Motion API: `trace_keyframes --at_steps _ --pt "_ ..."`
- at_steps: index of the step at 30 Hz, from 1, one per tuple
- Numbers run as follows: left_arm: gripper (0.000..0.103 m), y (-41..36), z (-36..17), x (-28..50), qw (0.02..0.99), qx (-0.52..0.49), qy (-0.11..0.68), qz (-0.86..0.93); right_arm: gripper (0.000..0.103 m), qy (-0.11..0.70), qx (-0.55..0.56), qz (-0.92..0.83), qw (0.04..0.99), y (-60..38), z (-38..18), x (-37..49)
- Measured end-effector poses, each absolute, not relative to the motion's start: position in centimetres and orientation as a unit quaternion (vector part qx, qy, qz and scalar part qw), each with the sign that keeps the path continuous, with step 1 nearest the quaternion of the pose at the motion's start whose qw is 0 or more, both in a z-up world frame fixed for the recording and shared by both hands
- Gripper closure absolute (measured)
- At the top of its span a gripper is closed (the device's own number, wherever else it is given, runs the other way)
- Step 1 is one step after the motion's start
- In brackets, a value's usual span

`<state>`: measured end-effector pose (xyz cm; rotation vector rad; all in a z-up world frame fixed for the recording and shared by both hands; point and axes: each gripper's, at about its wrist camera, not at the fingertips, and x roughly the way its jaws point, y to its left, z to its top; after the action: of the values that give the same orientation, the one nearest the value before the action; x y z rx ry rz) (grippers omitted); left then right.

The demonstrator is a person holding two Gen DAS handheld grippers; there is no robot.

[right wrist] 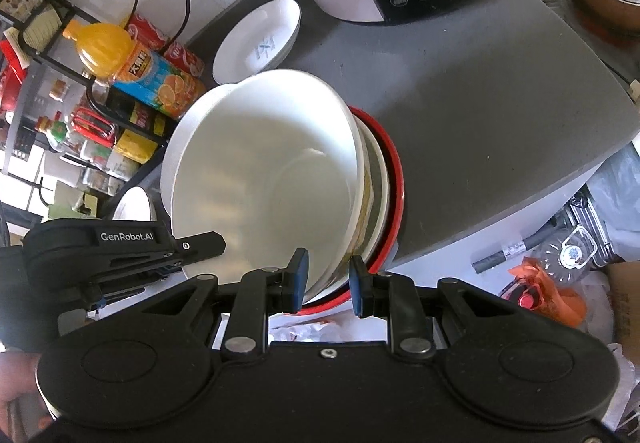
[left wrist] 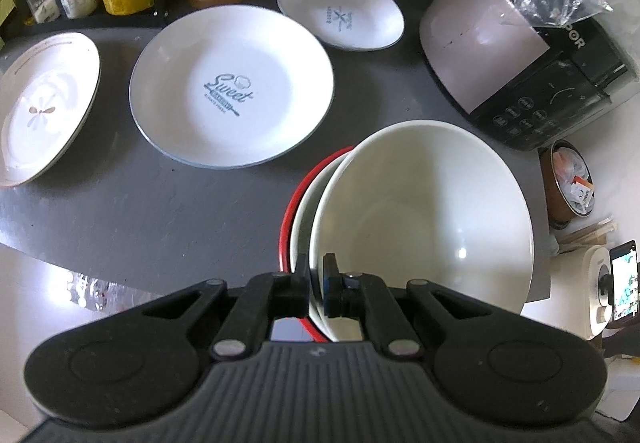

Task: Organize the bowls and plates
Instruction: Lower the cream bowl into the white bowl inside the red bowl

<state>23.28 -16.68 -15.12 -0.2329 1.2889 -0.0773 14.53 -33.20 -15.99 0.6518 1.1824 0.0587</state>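
Bowls sit stacked at the gray counter's near edge. My left gripper pinches the top white bowl's rim. My right gripper squeezes several rims together.

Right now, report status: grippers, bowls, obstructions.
Left gripper shut on white bowl rim. Right gripper clamps the bowl stack's rims. Plates spread beyond; nothing blocking.
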Motion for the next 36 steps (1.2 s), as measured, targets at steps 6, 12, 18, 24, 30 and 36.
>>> trace_keyframes --at_steps 6,12,18,24,30,36 --pt "0.097 -16.2 -15.6 23.2 0.79 -0.11 0.602 -0.038 0.078 0.548 0.292 0.027 0.784 -32.9 -15.8 14.7" --pt "0.092 -16.4 -15.5 23.5 0.79 -0.109 0.601 -0.043 0.073 0.54 0.292 0.025 0.789 -33.3 -14.9 14.6" --pt "0.092 -17.5 -14.5 23.3 0.811 -0.06 0.581 -0.035 0.073 0.519 0.295 0.025 0.802 -34.5 -13.8 14.1" --pt "0.092 -17.0 -14.3 22.9 0.81 -0.073 0.58 -0.028 0.073 0.519 0.294 0.029 0.802 -34.8 -14.2 13.5" --pt "0.089 -16.7 -14.0 22.0 0.81 -0.093 0.578 -0.022 0.073 0.526 0.298 0.036 0.796 -34.9 -14.8 12.3" --pt "0.084 -16.3 -15.2 21.5 0.808 -0.12 0.577 -0.003 0.071 0.523 0.306 0.033 0.795 -35.6 -14.7 11.1"
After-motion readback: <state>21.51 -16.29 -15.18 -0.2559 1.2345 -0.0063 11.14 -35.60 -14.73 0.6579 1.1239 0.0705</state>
